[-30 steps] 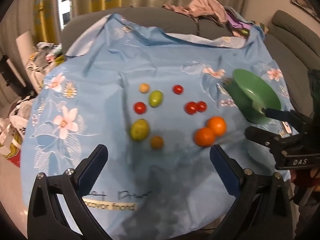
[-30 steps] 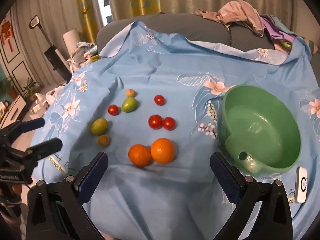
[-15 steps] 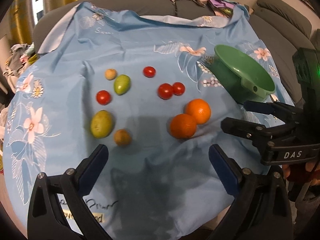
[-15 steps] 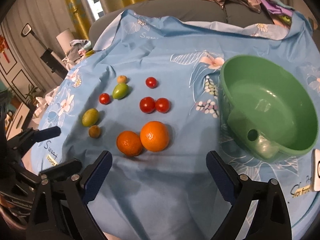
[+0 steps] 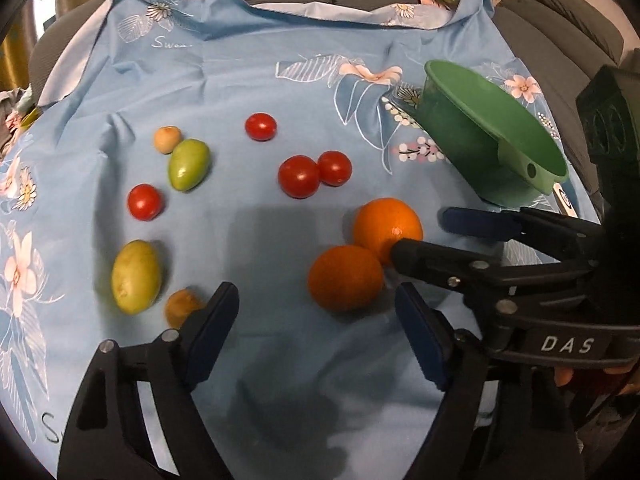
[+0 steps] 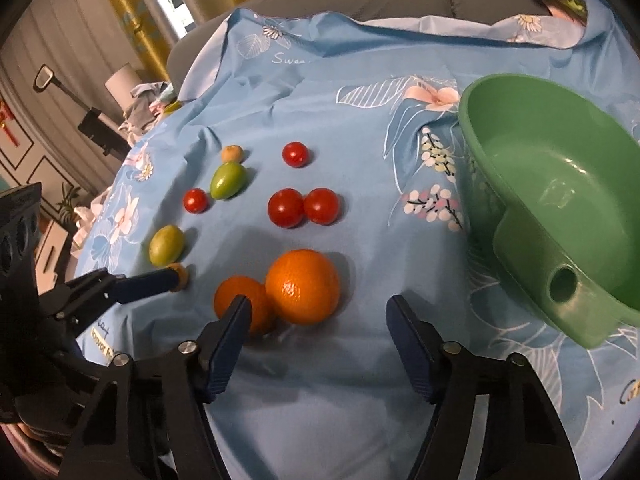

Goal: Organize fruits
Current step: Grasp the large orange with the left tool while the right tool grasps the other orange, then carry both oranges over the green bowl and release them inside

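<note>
Flanking two oranges [image 6: 280, 292], four tomatoes [image 6: 286, 207], both grippers' jaws spread wide.

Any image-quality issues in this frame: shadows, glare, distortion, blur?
Left wrist view: strong fisheye curvature with dark corners; a broad shadow darkens the blue cloth ahead of the left gripper; fruits stay sharp. Right wrist view: same barrel distortion; soft highlights inside the green bowl and on the larger orange; bright window at top left.

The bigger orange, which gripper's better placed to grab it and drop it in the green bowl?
Right. The right gripper is open with the bigger orange just ahead between its fingers, and the green bowl sits on its side. The left gripper faces the smaller orange.
</note>
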`<action>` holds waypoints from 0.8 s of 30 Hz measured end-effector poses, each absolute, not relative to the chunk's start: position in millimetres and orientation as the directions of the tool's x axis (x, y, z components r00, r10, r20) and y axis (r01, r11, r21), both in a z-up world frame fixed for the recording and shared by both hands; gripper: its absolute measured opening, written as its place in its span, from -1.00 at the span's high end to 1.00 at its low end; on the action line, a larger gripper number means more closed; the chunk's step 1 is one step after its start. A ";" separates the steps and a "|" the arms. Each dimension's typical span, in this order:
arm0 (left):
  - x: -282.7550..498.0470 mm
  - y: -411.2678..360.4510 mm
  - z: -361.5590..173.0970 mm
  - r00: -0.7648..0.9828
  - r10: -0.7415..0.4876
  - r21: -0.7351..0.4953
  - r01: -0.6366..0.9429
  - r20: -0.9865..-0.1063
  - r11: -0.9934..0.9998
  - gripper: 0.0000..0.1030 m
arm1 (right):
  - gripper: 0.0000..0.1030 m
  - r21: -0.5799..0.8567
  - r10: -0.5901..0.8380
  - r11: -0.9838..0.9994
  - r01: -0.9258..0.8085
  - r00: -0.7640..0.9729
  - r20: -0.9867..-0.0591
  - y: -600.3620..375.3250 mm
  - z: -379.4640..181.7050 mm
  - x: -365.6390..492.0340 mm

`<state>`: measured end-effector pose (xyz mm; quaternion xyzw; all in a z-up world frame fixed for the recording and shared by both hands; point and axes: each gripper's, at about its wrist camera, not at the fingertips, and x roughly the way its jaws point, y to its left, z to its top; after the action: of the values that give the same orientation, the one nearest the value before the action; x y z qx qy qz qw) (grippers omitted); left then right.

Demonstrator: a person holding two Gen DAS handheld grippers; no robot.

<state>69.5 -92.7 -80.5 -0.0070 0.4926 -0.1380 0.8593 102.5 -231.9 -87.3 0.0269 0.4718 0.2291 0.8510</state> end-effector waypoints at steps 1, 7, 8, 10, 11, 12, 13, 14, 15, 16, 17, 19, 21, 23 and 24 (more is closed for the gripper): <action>71.9 -93.9 -82.5 0.473 -0.245 -0.148 0.233 -0.846 0.961 -0.42 | -0.28 0.263 0.416 0.893 -0.364 0.448 -0.792 -231.9 -88.2 104.5; 84.0 -96.0 -89.9 0.453 -0.264 -0.168 0.242 -0.851 0.956 -0.15 | -0.18 0.275 0.434 0.881 -0.384 0.426 -0.794 -226.7 -93.0 112.8; 85.5 -95.9 -90.7 0.447 -0.274 -0.180 0.242 -0.851 0.954 -0.08 | -0.18 0.271 0.433 0.881 -0.388 0.429 -0.793 -225.9 -93.0 114.0; 87.2 -96.4 -92.8 0.447 -0.276 -0.182 0.242 -0.851 0.953 -0.03 | -0.15 0.282 0.443 0.877 -0.390 0.425 -0.790 -225.3 -93.8 118.3; 87.9 -96.3 -93.6 0.444 -0.278 -0.185 0.241 -0.852 0.953 0.00 | -0.15 0.288 0.447 0.875 -0.389 0.422 -0.789 -225.5 -94.4 119.7; 88.8 -96.0 -94.8 0.436 -0.287 -0.197 0.241 -0.853 0.950 0.07 | -0.15 0.288 0.448 0.875 -0.389 0.423 -0.788 -225.1 -94.7 120.1; 89.9 -95.5 -95.2 0.432 -0.295 -0.206 0.242 -0.852 0.948 0.11 | -0.14 0.287 0.449 0.874 -0.393 0.423 -0.787 -224.4 -94.6 120.5; 90.6 -95.2 -95.9 0.427 -0.308 -0.219 0.244 -0.850 0.945 0.17 | -0.13 0.288 0.451 0.872 -0.396 0.422 -0.786 -223.3 -94.9 121.0; 90.7 -94.7 -96.3 0.429 -0.307 -0.220 0.242 -0.849 0.945 0.17 | -0.10 0.293 0.457 0.869 -0.399 0.420 -0.784 -223.4 -95.1 121.6; 91.6 -93.7 -96.0 0.429 -0.314 -0.228 0.240 -0.847 0.944 0.17 | -0.05 0.302 0.467 0.863 -0.404 0.416 -0.780 -223.3 -95.5 122.6; 92.4 -92.4 -96.1 0.429 -0.320 -0.236 0.238 -0.845 0.942 0.17 | 0.05 0.314 0.480 0.857 -0.409 0.409 -0.776 -223.2 -95.4 123.8; 94.3 -87.8 -96.4 0.425 -0.343 -0.269 0.226 -0.838 0.936 0.18 | 0.10 0.329 0.496 0.848 -0.416 0.401 -0.770 -222.3 -95.1 125.4; 94.5 -84.8 -96.2 0.429 -0.350 -0.281 0.217 -0.833 0.935 0.19 | 0.11 0.325 0.497 0.846 -0.422 0.407 -0.766 -221.3 -95.1 125.1; 94.9 -80.4 -95.2 0.436 -0.349 -0.286 0.204 -0.830 0.936 0.20 | 0.12 0.331 0.503 0.844 -0.421 0.410 -0.761 -221.8 -95.6 124.9; 93.8 -78.0 -93.7 0.442 -0.343 -0.284 0.196 -0.829 0.939 0.20 | 0.13 0.346 0.511 0.843 -0.412 0.411 -0.755 -224.2 -95.9 124.8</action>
<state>93.8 -78.0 -93.7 -0.0732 0.5038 -0.1592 0.8459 124.8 -224.2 -95.9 0.0529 0.4676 0.2751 0.8384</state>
